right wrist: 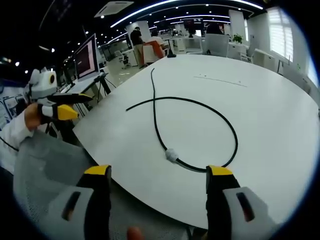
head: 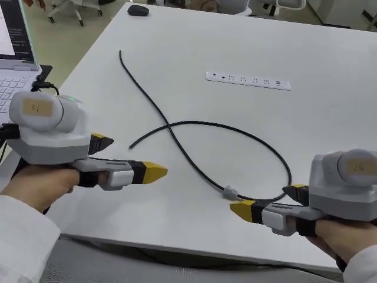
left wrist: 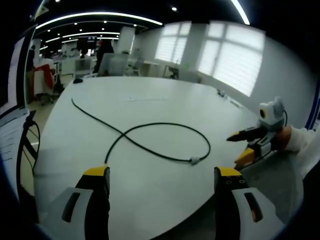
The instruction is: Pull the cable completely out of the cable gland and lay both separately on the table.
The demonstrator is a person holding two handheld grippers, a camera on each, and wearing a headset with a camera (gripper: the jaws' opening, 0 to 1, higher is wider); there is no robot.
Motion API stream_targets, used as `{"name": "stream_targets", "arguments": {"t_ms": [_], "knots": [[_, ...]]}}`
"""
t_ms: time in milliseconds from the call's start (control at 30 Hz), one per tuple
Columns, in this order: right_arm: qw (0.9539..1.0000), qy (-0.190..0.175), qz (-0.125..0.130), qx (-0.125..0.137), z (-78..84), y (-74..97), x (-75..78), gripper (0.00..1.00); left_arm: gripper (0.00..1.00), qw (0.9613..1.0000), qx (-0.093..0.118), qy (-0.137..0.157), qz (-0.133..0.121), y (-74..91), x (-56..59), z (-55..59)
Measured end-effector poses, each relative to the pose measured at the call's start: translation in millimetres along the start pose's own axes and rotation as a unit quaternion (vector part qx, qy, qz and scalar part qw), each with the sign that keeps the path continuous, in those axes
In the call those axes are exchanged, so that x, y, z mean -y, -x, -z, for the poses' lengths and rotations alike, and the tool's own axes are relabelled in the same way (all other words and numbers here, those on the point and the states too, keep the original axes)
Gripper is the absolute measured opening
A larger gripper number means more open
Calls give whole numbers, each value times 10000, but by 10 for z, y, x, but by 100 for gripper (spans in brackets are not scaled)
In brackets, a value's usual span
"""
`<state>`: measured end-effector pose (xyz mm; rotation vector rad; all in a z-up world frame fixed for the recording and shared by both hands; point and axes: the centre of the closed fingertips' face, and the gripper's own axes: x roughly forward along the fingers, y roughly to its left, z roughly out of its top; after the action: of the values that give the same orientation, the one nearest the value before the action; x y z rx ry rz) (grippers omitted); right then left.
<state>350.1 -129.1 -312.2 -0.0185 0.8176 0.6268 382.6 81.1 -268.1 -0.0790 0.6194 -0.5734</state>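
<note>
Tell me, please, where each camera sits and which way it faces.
Head view: from the headset, down onto the white table, looped black cable, a white sleeve, left gripper and right gripper.
Left gripper view: along its open jaws, across the cable toward the right gripper.
Right gripper view: opposite, toward the left gripper.
All share: small grey cable gland.

Open-plan office, desk rows and screens.
Large white rounded table point(head: 235, 147): silver open laptop point(head: 15, 53) at its left edge, white socket strip point(head: 247, 80) on it, white swivel chairs point(head: 65, 9) beyond it, black flat monitor point(right wrist: 86, 55) beside it, blind-covered windows point(left wrist: 235, 55) past its far side.
</note>
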Motion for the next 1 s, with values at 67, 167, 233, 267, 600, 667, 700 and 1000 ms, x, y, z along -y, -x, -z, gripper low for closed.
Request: {"name": "stream_targets", "arguments": {"t_ms": [67,167,233,267,600,667,700,1000], "knots": [[10000,5,1,-6,2,-1,0,80,87,10000,9,3,2,1,0,-3],[10000,15,2,-12,3,-3,2,80,87,10000,11,11,-1,6,-2,-4],[10000,23,1,-16,3,-4,0,80,87,10000,22,17,-3,8,-5,-8],[10000,24,0,-17,3,-5,0,80,87,10000,24,17,-4,9,-6,-9],[9999,136,-49,-10,-43,-2,-40,80,87,10000,7,11,-3,2,-17,-13],[9997,216,-67,-36,-52,-5,-48,80,87,10000,0,8,1,-1,-20,-13],[9996,256,-75,-63,-52,-8,-46,80,87,10000,0,2,2,-2,-21,-14],[9947,928,-214,-387,-108,-68,177,70,87,10000,32,0,12,0,-19,-39]]}}
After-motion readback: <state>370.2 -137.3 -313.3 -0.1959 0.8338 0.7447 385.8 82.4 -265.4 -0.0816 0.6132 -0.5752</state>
